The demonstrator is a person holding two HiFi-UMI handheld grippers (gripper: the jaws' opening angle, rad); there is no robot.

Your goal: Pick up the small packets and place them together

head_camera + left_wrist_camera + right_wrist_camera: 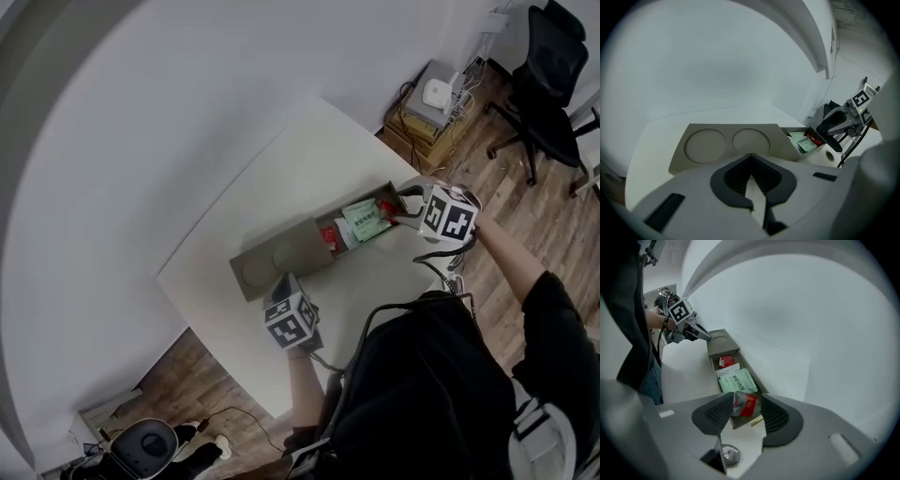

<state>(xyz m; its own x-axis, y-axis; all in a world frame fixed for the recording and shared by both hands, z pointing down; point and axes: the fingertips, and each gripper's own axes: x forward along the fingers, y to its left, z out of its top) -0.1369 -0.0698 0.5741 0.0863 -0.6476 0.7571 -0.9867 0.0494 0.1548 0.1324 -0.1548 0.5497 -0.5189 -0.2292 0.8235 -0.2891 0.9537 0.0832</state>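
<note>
Nearly finished: shows green packet (364, 221), white packet (725, 372) and red packet (745, 406) gathered in the tray's (281, 258) end compartment.
Shows right gripper (746, 399) released, jaws wide apart above the red packet; left gripper (750, 157) clenched on nothing near the tray; finds no stray packet on the table (309, 159).

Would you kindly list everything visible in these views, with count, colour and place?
table: one, white, by the wall.
tray: one, beige, on the table; two round recesses, open compartment.
green packet: one, green, in the compartment.
white packet: one, white, beside the green packet.
red packets: two, red, one at each compartment end.
office chair: one, black, on the floor.
cardboard box: one, brown, beyond the table corner.
left gripper: grey, jaws shut, at the tray's near edge.
right gripper: grey, jaws apart around the nearer red packet.
</note>
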